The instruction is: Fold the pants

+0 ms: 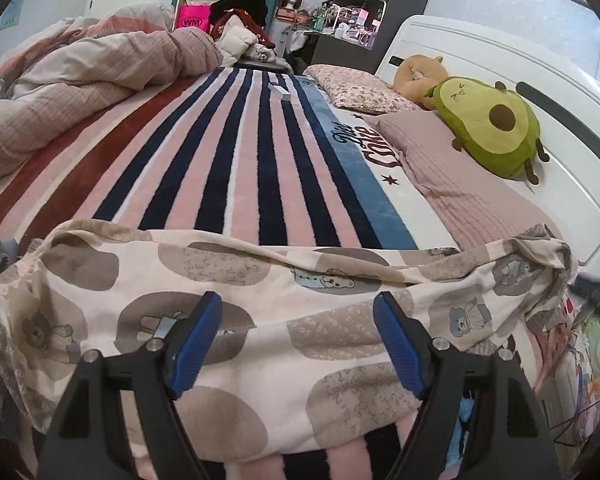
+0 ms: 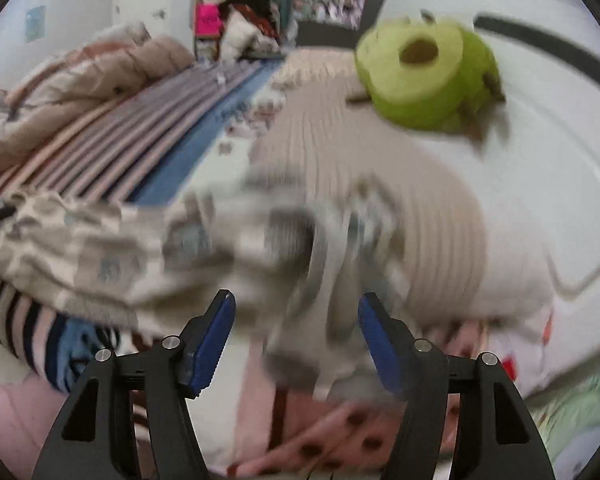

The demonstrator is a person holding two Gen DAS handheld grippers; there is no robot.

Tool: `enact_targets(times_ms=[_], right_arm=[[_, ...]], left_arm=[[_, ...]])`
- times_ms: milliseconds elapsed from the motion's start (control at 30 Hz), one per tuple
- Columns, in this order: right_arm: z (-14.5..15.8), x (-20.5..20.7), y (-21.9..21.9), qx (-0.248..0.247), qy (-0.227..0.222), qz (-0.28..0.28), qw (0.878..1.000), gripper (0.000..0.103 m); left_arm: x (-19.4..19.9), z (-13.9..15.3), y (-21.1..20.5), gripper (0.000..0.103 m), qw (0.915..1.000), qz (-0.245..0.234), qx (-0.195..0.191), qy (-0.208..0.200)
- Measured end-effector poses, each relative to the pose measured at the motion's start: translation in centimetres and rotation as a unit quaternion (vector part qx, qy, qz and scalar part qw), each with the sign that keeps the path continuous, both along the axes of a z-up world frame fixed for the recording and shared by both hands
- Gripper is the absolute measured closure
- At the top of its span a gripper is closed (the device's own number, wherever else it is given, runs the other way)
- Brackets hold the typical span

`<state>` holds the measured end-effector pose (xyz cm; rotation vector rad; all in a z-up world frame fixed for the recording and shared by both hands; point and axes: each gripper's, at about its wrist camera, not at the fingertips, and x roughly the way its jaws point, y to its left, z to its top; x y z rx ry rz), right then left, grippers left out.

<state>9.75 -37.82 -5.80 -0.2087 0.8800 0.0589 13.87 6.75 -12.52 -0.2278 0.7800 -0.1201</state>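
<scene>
Laying bear-print pants [image 1: 236,320] flat across near edge of striped blanket [image 1: 236,152]. Left gripper [image 1: 298,340] wide open above cloth, holds nothing. Right gripper [image 2: 296,340] partly open, bunched pants end between jaws, picture too blurry to tell if pinched. Next, likely: grab one end, fold across. Avocado plush [image 1: 488,128] far behind.

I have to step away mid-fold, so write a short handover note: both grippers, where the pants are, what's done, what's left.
Left gripper: open, above the pants, not gripping.
Right gripper: open; its view is blurred, cloth hangs loose between the pads, nothing clamped.
Pants: bear-print, lying crosswise at the near edge of the striped blanket, right end bunched near the pink pillow.
Done: pants laid on the bed.
Left: smooth the bunched end, then fold.
</scene>
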Motion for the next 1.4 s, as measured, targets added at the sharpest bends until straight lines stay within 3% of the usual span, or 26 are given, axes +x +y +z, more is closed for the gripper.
enact_targets(times_ms=[133, 167, 233, 267, 300, 333, 500, 733, 800, 867, 933, 967, 1067, 1167, 1267, 1400], right_arm=[[-5.1, -0.6, 0.5, 0.024, 0.033, -0.022, 0.999, 0.044], [-6.3, -0.5, 0.8, 0.015, 0.029, -0.035, 0.999, 0.045], [-7.8, -0.3, 1.2, -0.052, 0.005, -0.074, 0.996, 0.051], [-8.0, -0.2, 1.3, -0.071, -0.005, -0.086, 0.994, 0.061], [-8.0, -0.2, 1.2, -0.086, -0.019, -0.098, 0.991, 0.092], [-7.7, -0.1, 0.9, -0.088, -0.025, -0.107, 0.99, 0.1], [-3.3, -0.3, -0.4, -0.131, -0.084, -0.127, 0.98, 0.1], [2.6, 3.7, -4.5, -0.122, -0.108, -0.125, 0.979, 0.1], [3.2, 5.3, -5.7, -0.093, -0.091, -0.119, 0.984, 0.1], [3.4, 7.3, -6.7, -0.064, -0.074, -0.125, 0.987, 0.087], [3.2, 9.1, -7.6, -0.039, -0.06, -0.146, 0.987, 0.044], [3.2, 9.2, -7.8, -0.024, -0.062, -0.147, 0.987, 0.04], [4.0, 9.5, -9.1, 0.04, -0.071, -0.157, 0.984, 0.039], [4.8, 8.8, -8.6, 0.052, -0.087, -0.16, 0.982, 0.039], [5.2, 7.0, -6.1, 0.062, -0.104, -0.125, 0.985, 0.039], [5.1, 4.0, -1.7, 0.113, -0.104, -0.051, 0.987, 0.039]], left_arm=[[-0.2, -0.2, 0.3, 0.028, 1.0, 0.0, -0.002, 0.004], [-0.3, -0.2, 0.3, 0.028, 1.0, 0.0, -0.003, 0.005], [-0.3, -0.4, 0.5, 0.028, 1.0, 0.0, -0.004, 0.005], [-0.3, -0.4, 0.6, 0.028, 1.0, 0.0, -0.003, 0.006], [-0.2, -0.5, 0.6, 0.028, 1.0, 0.001, -0.002, 0.007], [-0.2, -0.5, 0.7, 0.028, 1.0, 0.001, 0.0, 0.008], [-0.1, -0.5, 1.0, 0.028, 1.0, 0.008, -0.004, 0.004], [-0.5, -0.4, 2.0, 0.028, 0.9997, 0.024, -0.001, 0.0], [-0.7, -0.5, 2.7, 0.028, 0.9993, 0.036, 0.002, 0.001], [-1.2, -0.5, 3.9, 0.028, 0.9984, 0.056, 0.008, 0.002], [-2.0, -0.4, 5.3, 0.026, 0.9969, 0.078, 0.011, 0.003], [-2.5, -0.3, 5.9, 0.024, 0.9962, 0.086, 0.011, 0.004], [-4.2, -0.3, 8.0, 0.02, 0.9932, 0.115, 0.015, 0.013], [-6.3, -0.7, 10.1, 0.02, 0.9878, 0.153, 0.006, 0.03], [-8.0, -1.7, 11.2, 0.02, 0.9824, 0.18, -0.011, 0.049], [-8.7, -4.1, 11.9, 0.02, 0.9739, 0.207, -0.042, 0.082]])
